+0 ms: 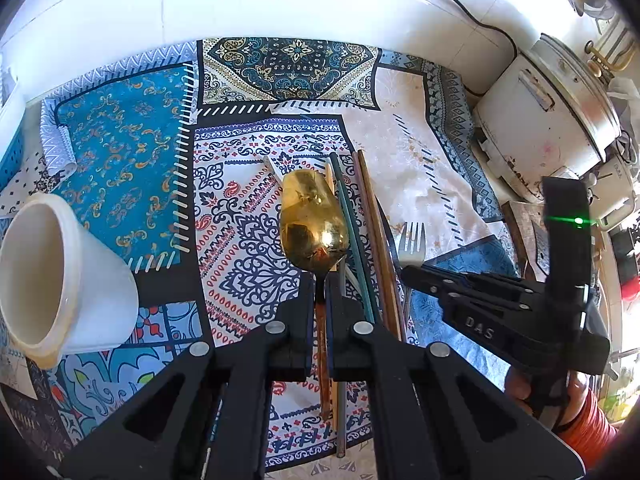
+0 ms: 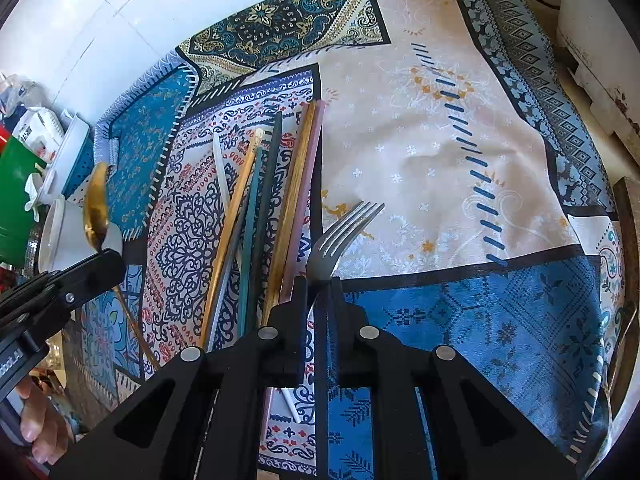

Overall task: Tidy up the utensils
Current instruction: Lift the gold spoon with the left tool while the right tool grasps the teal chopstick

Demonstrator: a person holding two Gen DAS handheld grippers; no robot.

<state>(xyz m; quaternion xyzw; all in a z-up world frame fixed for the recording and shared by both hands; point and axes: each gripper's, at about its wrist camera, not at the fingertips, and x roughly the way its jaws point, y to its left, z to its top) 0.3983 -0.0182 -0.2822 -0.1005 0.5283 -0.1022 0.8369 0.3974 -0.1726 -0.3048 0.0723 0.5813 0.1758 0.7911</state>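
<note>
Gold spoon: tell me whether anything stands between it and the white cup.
Nothing visible does. The left hand-held gripper is shut on the gold spoon, lifted above the patterned cloth. The white cup lies tipped to its left, and only bare cloth shows between them. The chopsticks lie on the other side.

Tabletop (image 1: 120, 8) is white w/ faint seams, mostly covered by a patchwork-print cloth (image 1: 132, 152): teal floral panels, dark paisley block, cream section, blue knit-look corner. Cloth is a bit wrinkled in the cream part. Strong daylight, bright glare on the white surface at the back. A black cable (image 1: 476, 20) snakes across the white area. On one side there's a worn white appliance (image 1: 532, 136) w/ a metal lid, pretty scuffed. Other side in the right wrist view: green box (image 2: 16, 200) + white packaging clutter (image 2: 36, 128), too blurry to ID.
</note>
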